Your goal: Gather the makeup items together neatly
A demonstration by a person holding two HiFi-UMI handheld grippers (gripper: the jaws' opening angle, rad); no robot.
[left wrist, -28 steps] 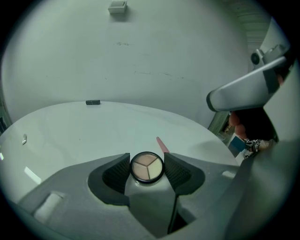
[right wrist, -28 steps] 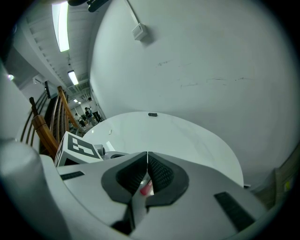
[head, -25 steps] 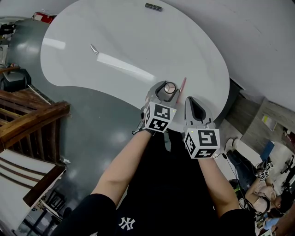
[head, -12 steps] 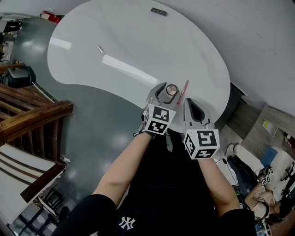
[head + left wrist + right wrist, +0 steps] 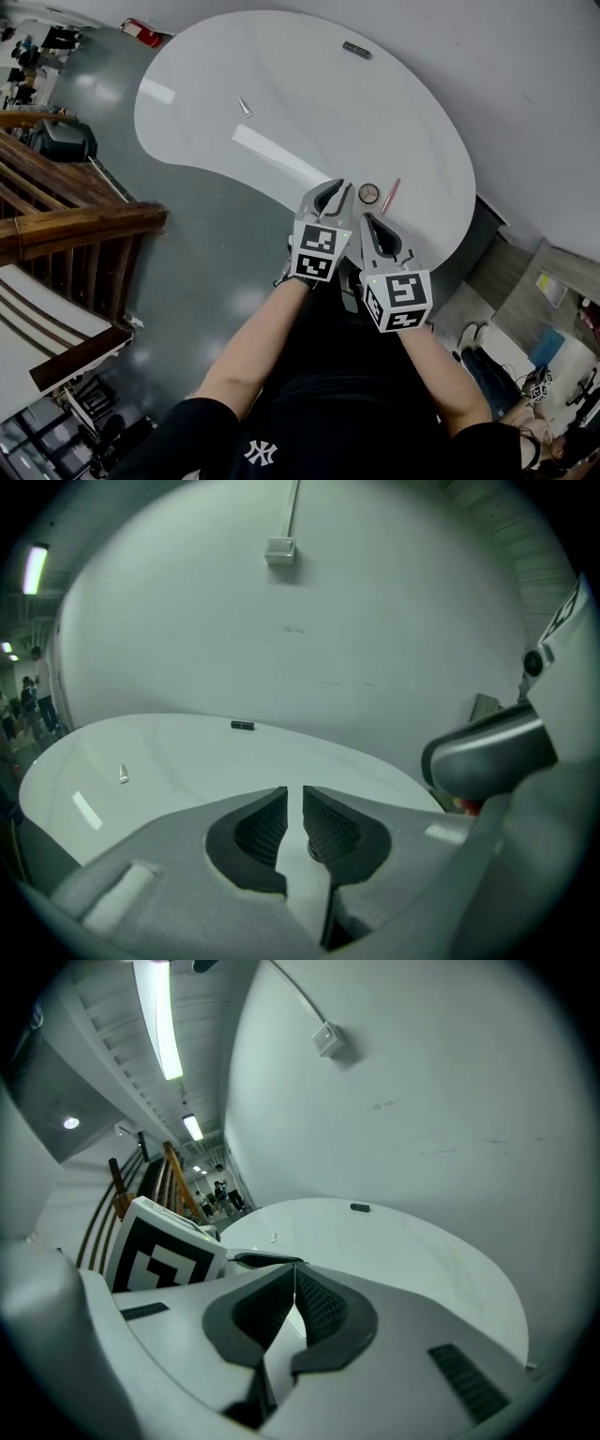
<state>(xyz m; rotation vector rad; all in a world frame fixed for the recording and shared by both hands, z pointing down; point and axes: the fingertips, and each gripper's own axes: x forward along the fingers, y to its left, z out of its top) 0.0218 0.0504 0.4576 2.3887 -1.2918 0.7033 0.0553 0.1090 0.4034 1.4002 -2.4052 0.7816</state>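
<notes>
A small round jar (image 5: 368,193) stands on the white table (image 5: 309,103) near its front edge, with a pink stick (image 5: 390,195) lying just to its right. My left gripper (image 5: 336,190) (image 5: 293,799) sits just left of the jar, apart from it. Its jaws are closing to a narrow slit with nothing between them. My right gripper (image 5: 364,221) (image 5: 294,1279) hovers just short of the jar, shut and empty. Far off lie a small silver item (image 5: 245,107) (image 5: 124,774) and a dark flat item (image 5: 356,50) (image 5: 242,726).
The table stands against a pale wall (image 5: 309,621). A wooden stair rail (image 5: 75,225) runs at the left over grey floor (image 5: 206,244). People sit at the lower right of the head view.
The jar was between the left jaws; now it stands free on the table. My left gripper has drawn back off it and its jaws have narrowed. The right gripper stays shut.
</notes>
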